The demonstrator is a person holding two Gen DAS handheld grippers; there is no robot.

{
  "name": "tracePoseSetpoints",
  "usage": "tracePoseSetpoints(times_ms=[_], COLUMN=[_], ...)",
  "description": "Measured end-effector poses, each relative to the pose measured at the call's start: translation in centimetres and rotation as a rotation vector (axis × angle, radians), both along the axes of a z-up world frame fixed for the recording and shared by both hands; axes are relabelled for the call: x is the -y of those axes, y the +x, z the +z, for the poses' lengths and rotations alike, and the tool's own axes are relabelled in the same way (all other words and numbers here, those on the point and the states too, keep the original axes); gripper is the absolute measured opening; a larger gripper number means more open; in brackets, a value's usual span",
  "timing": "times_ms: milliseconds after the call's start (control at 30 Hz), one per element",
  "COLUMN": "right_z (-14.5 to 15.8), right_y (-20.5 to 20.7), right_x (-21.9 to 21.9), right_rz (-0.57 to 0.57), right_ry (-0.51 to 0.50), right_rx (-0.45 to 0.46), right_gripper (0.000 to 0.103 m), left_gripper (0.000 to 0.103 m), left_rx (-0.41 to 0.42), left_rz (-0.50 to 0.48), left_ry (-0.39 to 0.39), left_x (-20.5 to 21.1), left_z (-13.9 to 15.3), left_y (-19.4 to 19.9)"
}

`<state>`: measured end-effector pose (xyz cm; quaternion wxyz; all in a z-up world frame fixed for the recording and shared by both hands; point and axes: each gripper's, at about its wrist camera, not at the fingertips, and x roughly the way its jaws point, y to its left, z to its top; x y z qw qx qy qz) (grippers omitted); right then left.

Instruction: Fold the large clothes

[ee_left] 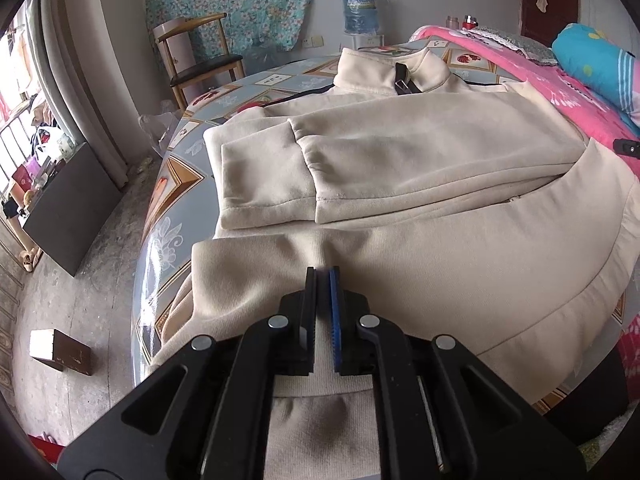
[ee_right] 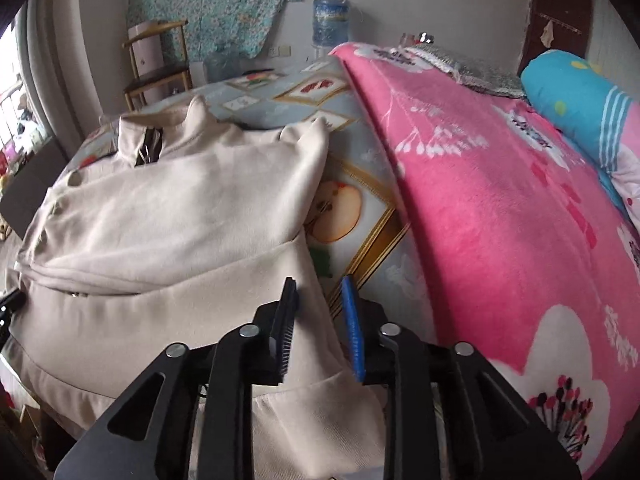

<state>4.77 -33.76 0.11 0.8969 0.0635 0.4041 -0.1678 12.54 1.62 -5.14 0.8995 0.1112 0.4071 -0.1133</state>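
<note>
A large cream zip-up jacket (ee_left: 400, 160) lies on the bed's patterned sheet (ee_left: 176, 168), collar at the far end and one sleeve folded across its chest. My left gripper (ee_left: 322, 274) is shut on a puckered fold of cloth near the jacket's near hem. In the right wrist view the jacket (ee_right: 160, 220) fills the left half. My right gripper (ee_right: 318, 284) stands open over the jacket's right edge. Cloth lies under and between its fingers, but the pads do not press on it.
A pink flowered blanket (ee_right: 500, 220) covers the bed's right side, with a blue pillow (ee_right: 580, 92) at its far end. A wooden chair (ee_left: 192, 56) and a water bottle (ee_left: 360, 8) stand by the far wall. On the floor at left are a wooden block (ee_left: 60, 350) and a dark board (ee_left: 72, 204).
</note>
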Motion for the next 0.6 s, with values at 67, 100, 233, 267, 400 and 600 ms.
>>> tracePoseSetpoints(times_ms=[67,100,233,267,400,600], right_z=[1.8,2.2,0.5,-0.7,-5.7,-5.7], right_y=[-0.6,-0.5,1.6,2.3,4.0,4.8], right_x=[-1.3,-2.4,-10.7,-12.9,-16.9,-13.9], right_rz=[0.055,0.101,0.414,0.476,0.547,0.495], right_ry=[0.040,0.066,0.174,0.172,0.127,0.278], right_rx=[0.054,0.070,0.027,-0.007,-0.141,-0.138], right_gripper=[0.026,0.026,0.026,0.026,0.026,0.026], left_gripper=[0.007,0.007,0.008,0.008,0.009,0.010], left_rx=[-0.001,-0.001,-0.005,-0.007,-0.035,-0.070], left_rz=[0.003,0.004,0.007,0.008,0.009,0.072], left_ry=[-0.011,-0.014,-0.032,-0.043,-0.120,-0.174], left_x=[-0.1,-0.2,-0.3,-0.4,-1.9,-5.5], left_z=[0.0,0.0,0.0,0.0,0.1,0.2], left_y=[0.0,0.0,0.0,0.1,0.3,0.8])
